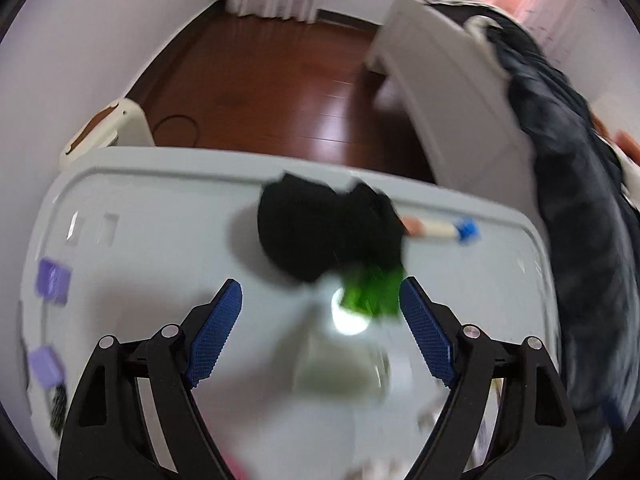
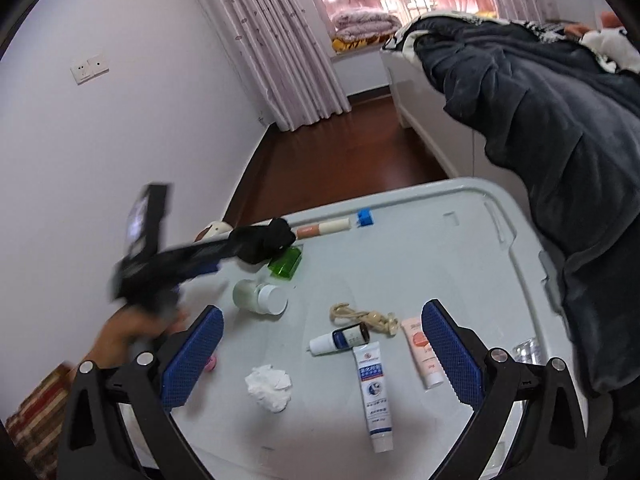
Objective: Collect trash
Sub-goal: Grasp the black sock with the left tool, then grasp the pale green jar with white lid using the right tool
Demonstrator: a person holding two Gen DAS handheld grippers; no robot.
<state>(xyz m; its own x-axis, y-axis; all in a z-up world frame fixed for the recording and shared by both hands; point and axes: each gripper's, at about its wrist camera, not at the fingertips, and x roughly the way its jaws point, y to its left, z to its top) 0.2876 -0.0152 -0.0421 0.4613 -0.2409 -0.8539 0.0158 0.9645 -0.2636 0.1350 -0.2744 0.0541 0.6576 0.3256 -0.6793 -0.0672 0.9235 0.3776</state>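
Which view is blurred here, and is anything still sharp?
Left wrist: motion blur smears the black cloth and green bottle; only the left hand-held gripper stays crisp. Right wrist: table items like the tissue are sharp; only the moving left hand-held gripper streaks.

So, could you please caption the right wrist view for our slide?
Open right gripper above crumpled tissue and tubes on the cluttered table.

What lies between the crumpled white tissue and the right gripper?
Nothing: in the right wrist view the table is bare between the crumpled white tissue and the open right gripper.
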